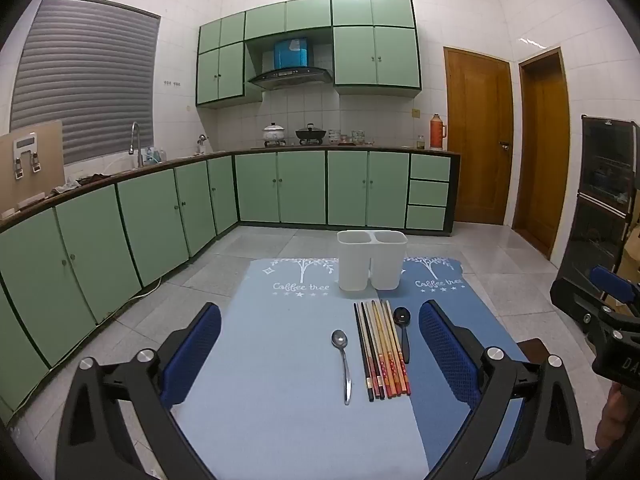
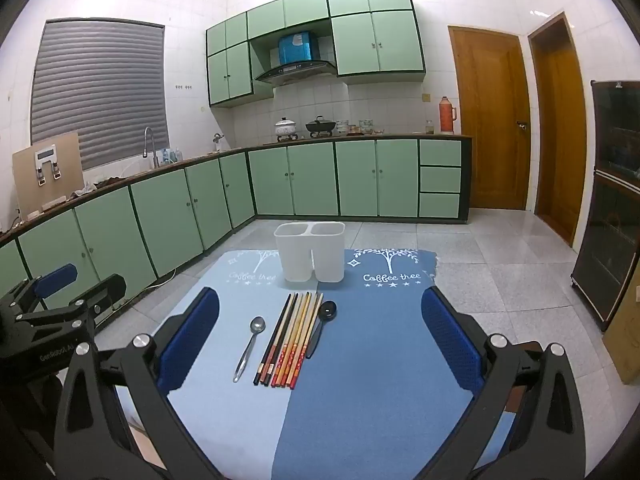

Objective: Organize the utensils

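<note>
Above the near edge of the worktop, both tools tilt slightly downward: the left tool (image 1: 320,350) and the right tool (image 2: 320,344) stand wide apart at the jaws, holding and touching nothing. Ahead lie a metal spoon (image 1: 343,360), a row of chopsticks (image 1: 382,350) and a black spoon (image 1: 402,330) on the blue mat (image 1: 280,400). Beyond them stands a white two-compartment holder (image 1: 371,260); its inside is hidden.

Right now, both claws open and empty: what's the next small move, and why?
Probably lower the left claw onto the metal spoon. It lies apart from the chopsticks on the mat, nearest that side, and the white holder behind looks empty.
</note>
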`<state>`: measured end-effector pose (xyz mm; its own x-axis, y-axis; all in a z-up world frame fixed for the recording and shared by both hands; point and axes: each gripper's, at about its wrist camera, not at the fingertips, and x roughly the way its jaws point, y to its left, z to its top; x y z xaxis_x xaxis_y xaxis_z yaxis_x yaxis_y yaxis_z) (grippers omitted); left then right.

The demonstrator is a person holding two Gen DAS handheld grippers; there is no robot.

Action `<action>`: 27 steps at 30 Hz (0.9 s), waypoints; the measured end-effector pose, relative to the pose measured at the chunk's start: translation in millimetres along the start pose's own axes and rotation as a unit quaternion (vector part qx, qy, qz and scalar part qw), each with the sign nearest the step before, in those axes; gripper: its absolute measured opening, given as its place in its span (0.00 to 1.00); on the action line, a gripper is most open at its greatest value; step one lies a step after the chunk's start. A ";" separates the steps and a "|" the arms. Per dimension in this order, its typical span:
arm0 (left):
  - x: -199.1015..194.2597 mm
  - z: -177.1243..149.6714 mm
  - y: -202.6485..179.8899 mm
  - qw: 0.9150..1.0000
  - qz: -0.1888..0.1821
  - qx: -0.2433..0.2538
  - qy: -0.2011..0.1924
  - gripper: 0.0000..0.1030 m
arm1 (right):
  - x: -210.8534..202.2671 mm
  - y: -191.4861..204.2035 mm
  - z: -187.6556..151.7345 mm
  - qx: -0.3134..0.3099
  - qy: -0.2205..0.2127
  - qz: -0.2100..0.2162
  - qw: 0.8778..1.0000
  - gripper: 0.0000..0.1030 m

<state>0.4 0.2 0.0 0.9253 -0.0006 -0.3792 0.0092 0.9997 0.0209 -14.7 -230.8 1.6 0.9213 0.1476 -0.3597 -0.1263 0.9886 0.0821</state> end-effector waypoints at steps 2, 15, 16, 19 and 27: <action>0.5 0.2 0.2 1.000 0.000 0.001 0.000 0.94 | -0.1 -0.3 0.1 0.001 0.000 0.000 1.000 0.95; -0.8 -0.2 -0.8 1.000 0.002 0.002 -0.004 0.94 | 0.0 -0.3 -0.7 0.002 0.000 0.001 1.000 0.95; -0.8 -0.2 -0.9 1.000 0.002 0.002 -0.004 0.94 | 0.1 -0.3 -0.8 0.002 0.000 0.001 1.000 0.95; -0.9 -0.3 -0.8 1.000 0.002 0.002 -0.004 0.94 | 0.1 -0.4 -0.8 0.002 0.000 0.001 1.000 0.95; -0.8 -0.3 -0.5 1.000 0.002 0.002 -0.004 0.94 | 0.3 -0.2 -1.0 0.003 -0.001 0.001 1.000 0.95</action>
<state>-0.5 -0.3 0.0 0.9287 0.0027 -0.3709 0.0072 0.9997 0.0253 -14.7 -230.9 0.5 0.9215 0.1494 -0.3586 -0.1259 0.9881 0.0881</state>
